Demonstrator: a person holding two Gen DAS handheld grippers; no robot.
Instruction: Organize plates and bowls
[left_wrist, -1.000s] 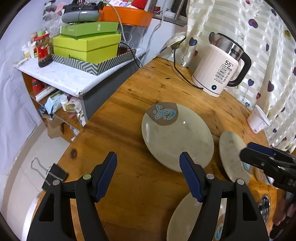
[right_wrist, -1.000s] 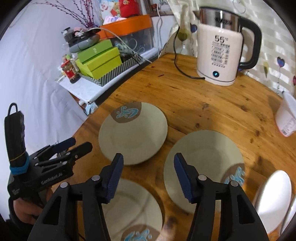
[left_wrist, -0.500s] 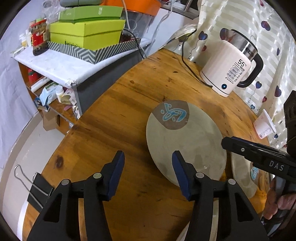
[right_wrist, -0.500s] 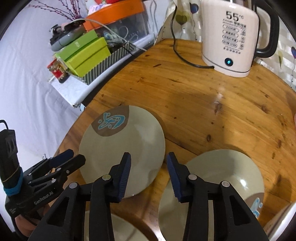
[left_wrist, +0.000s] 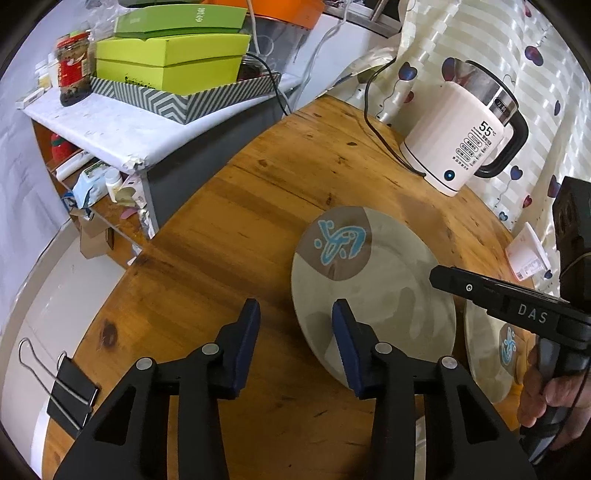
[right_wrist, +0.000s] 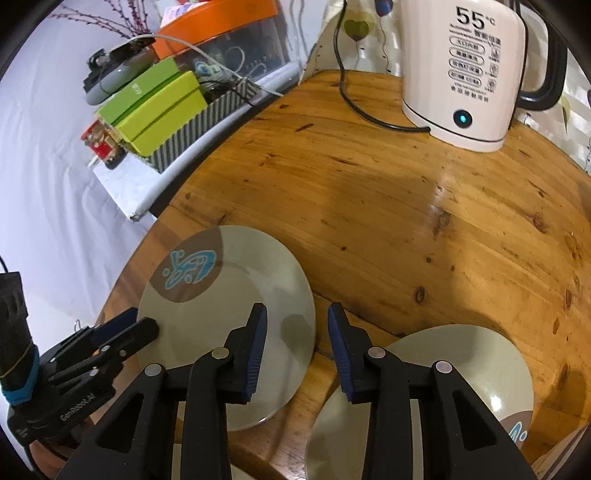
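Item: round grey-green plate with a blue motif on a brown patch (left_wrist: 373, 291), flat on the round wooden table (left_wrist: 229, 229); my left gripper (left_wrist: 293, 345) and right gripper (right_wrist: 295, 341) straddled opposite rims, jaws closing, not yet pressing, apparently to lift it together.

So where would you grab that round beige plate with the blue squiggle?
By its thin rim. The round beige plate lies flat on the wooden table, so probably only edges offer hold. Both grippers' jaws straddle opposite edges, closing: left gripper, right gripper.
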